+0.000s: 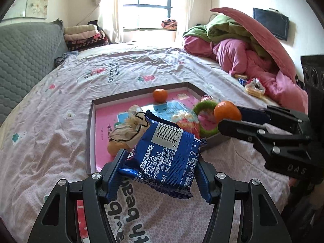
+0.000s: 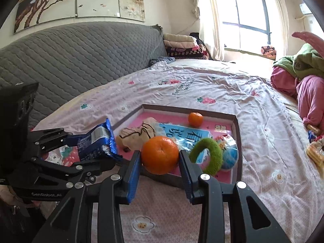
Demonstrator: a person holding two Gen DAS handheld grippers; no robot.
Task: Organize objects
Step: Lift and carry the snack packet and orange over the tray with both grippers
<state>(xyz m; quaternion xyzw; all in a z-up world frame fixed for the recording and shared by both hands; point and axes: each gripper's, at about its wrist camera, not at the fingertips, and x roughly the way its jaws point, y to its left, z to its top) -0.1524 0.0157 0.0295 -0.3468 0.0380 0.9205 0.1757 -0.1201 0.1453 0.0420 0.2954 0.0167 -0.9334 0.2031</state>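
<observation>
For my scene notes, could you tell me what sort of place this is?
Most likely a home bedroom: a bed sheet spread flat, folded blankets stacked by the window, and a quilted grey headboard.

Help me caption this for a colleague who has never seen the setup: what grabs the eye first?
The left gripper holds a blue snack packet above the near edge of the shallow tray on the bed. Beside it, the right gripper clamps a mandarin. A second mandarin sits at the tray's far side.
</observation>
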